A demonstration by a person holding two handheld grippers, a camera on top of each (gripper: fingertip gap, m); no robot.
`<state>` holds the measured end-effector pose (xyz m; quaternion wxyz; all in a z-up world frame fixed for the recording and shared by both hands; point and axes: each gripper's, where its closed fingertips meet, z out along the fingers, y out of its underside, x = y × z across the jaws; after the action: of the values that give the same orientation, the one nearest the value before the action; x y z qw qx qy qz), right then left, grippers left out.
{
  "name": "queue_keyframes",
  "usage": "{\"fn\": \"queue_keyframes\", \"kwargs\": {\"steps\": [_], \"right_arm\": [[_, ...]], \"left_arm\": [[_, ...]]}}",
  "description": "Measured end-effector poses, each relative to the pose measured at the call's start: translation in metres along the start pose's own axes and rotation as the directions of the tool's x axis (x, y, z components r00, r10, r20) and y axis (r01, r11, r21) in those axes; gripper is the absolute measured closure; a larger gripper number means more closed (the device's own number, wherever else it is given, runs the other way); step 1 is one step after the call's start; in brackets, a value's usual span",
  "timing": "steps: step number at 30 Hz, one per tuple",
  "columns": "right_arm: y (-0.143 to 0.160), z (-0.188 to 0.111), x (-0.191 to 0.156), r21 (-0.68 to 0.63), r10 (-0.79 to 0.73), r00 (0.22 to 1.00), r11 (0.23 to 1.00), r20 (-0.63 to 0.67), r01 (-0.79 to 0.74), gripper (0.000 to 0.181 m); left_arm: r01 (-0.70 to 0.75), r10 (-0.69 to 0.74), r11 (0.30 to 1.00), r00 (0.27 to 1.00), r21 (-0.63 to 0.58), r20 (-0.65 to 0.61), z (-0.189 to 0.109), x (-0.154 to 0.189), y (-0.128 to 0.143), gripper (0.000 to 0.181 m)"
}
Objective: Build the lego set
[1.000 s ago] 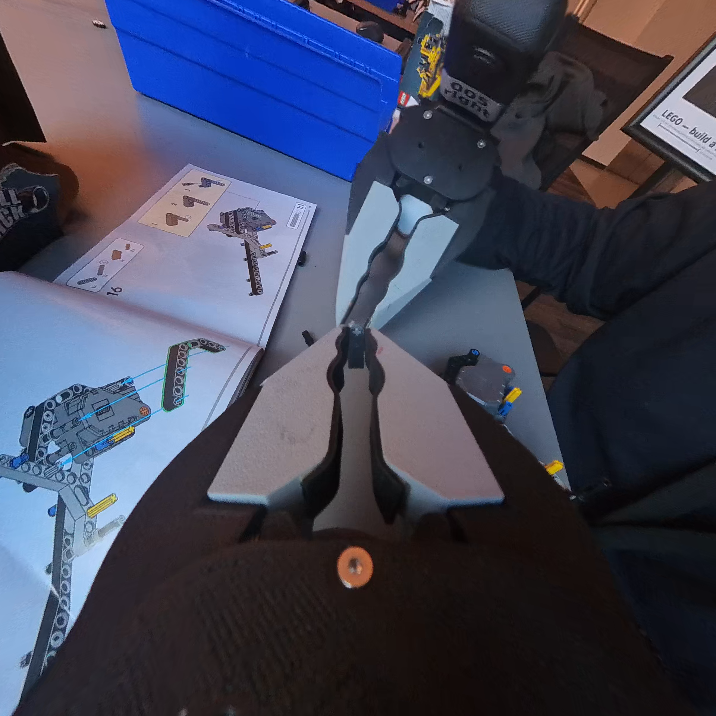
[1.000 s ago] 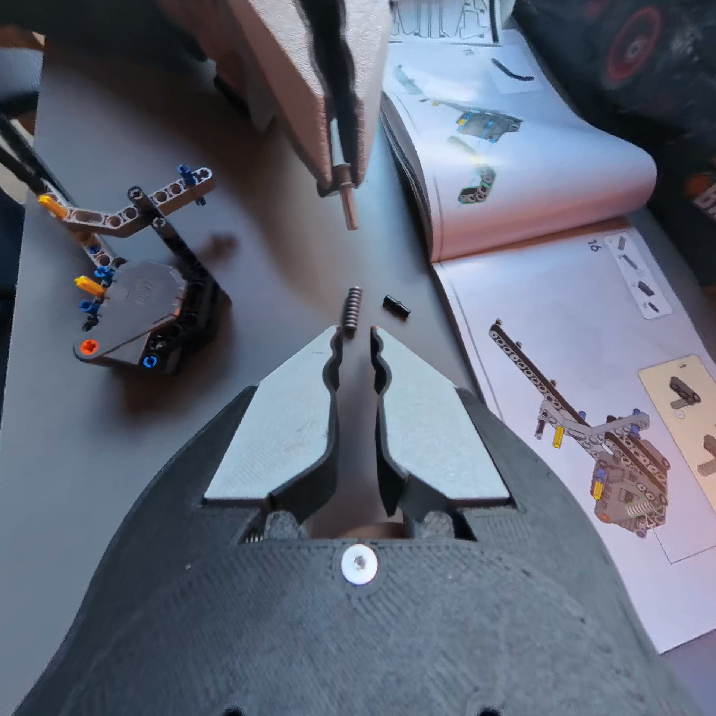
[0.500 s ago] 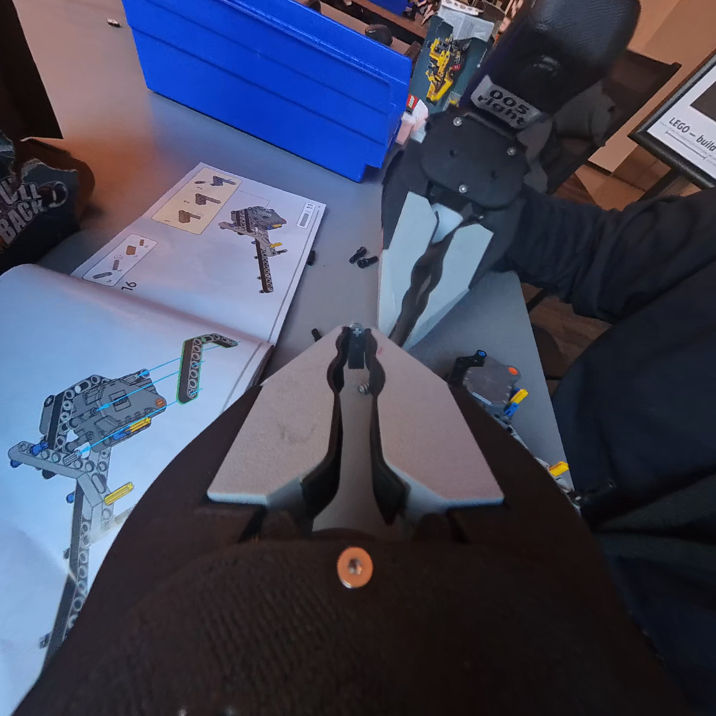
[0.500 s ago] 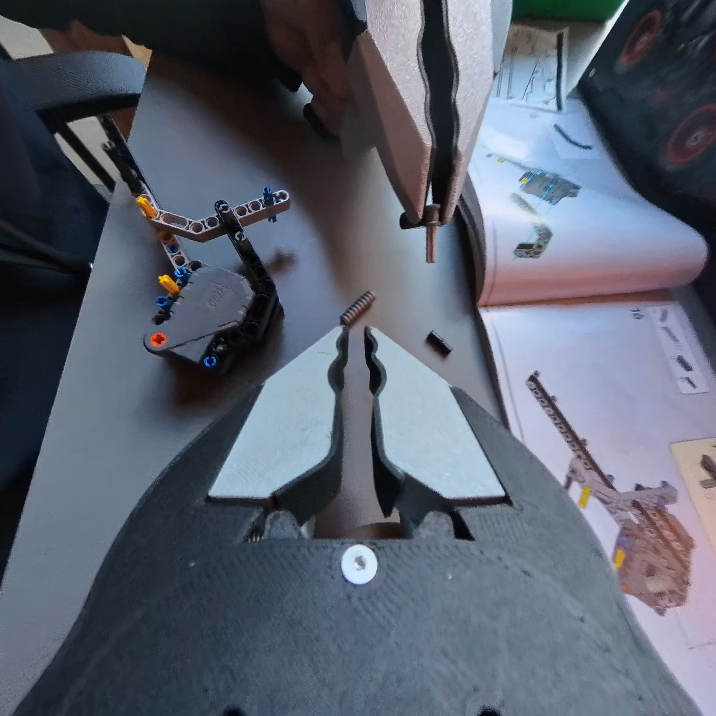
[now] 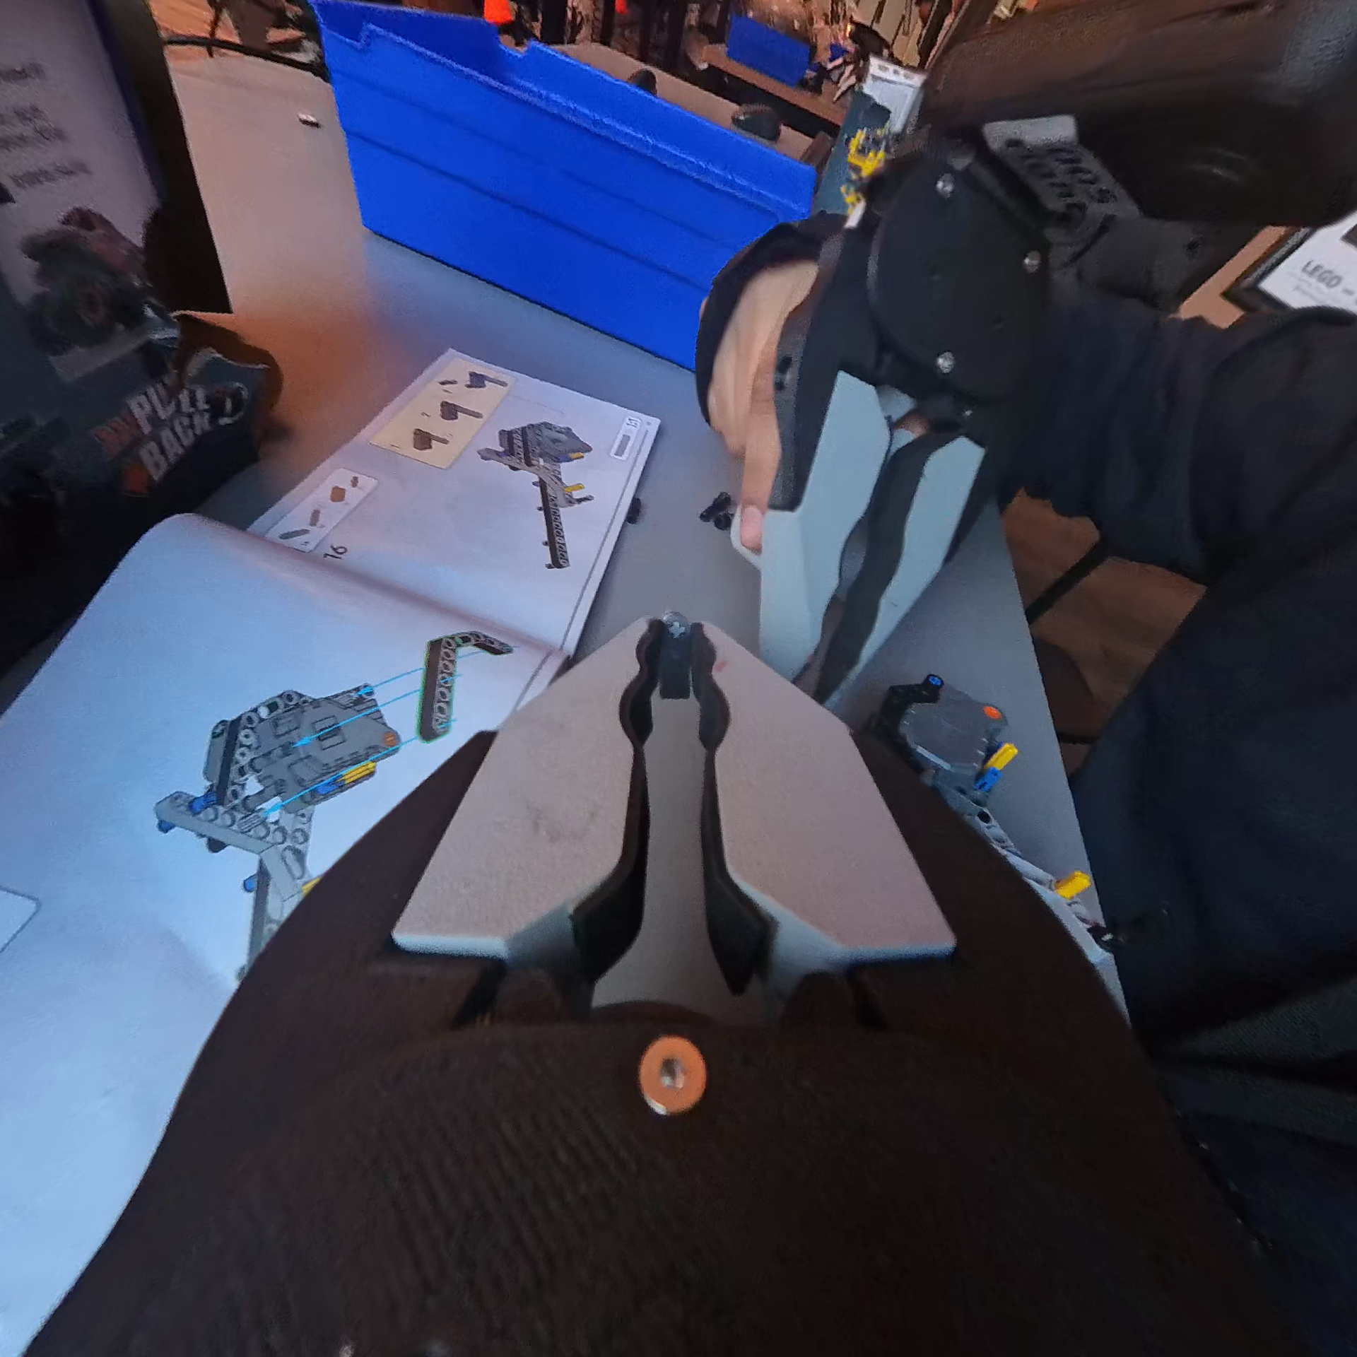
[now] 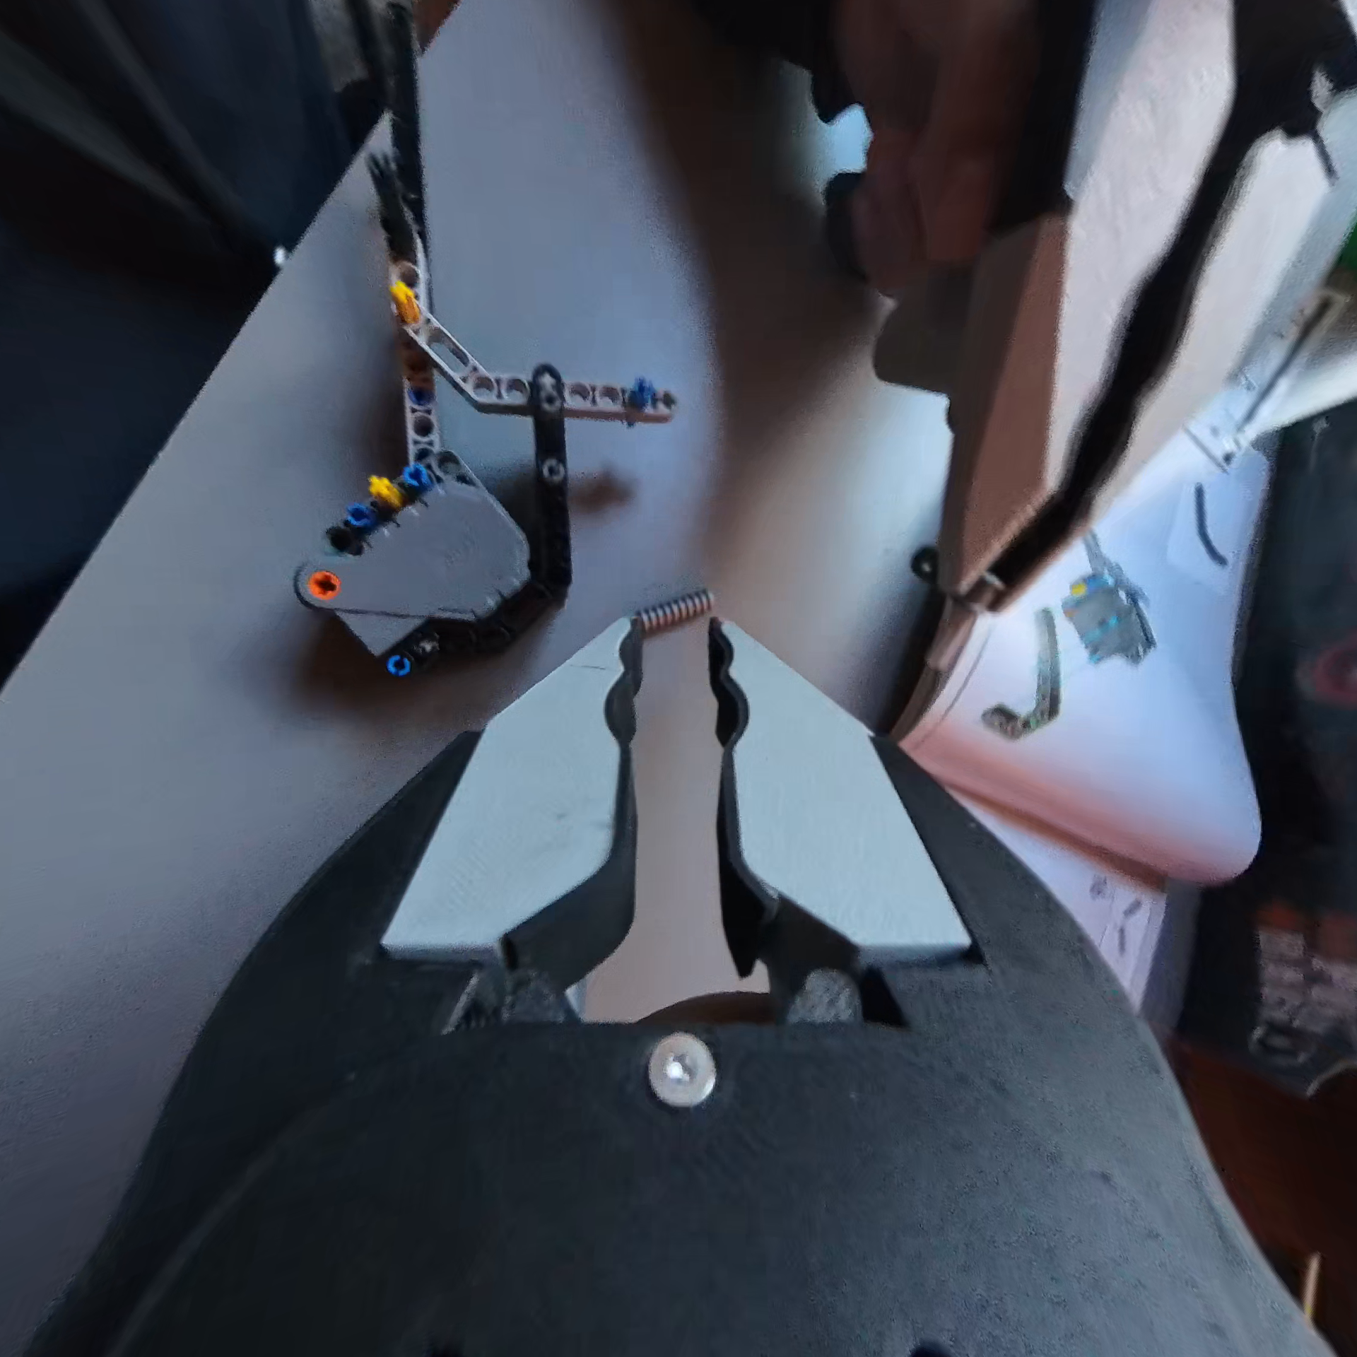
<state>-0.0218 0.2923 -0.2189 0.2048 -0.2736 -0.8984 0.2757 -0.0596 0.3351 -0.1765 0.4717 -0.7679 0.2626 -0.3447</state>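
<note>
— While the half-built lego model (image 6: 448,543) lies flat on the table (image 6: 183,734), where does it sit against the right gripper (image 6: 672,624)?
— Ahead and left of its tips. Jaws parted, nothing between them; a small spring (image 6: 674,608) lies just off the tips.
— And the left gripper (image 5: 674,646)?
— Clamped on a short dark pin (image 5: 674,661) at the tips. The open instruction booklet (image 5: 455,514) lies to its left, the model (image 5: 954,734) to its right, a blue bin (image 5: 558,183) far ahead.
</note>
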Motion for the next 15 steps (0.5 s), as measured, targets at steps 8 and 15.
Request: {"fn": "queue_keyframes", "kwargs": {"steps": [8,15], "right_arm": [[0.01,0.027,-0.001,-0.152,-0.062,0.986,0.985,0.157,0.086,0.157],[0.022,0.02,0.007,-0.132,0.129,0.991,0.984,0.041,-0.123,0.169]], "left_arm": [[-0.004,0.003,0.999,1.0,0.036,0.024,-0.012,-0.006,-0.009,0.176],[-0.004,0.003,0.999,1.0,0.042,0.009,-0.013,-0.001,-0.01,0.176]]}}
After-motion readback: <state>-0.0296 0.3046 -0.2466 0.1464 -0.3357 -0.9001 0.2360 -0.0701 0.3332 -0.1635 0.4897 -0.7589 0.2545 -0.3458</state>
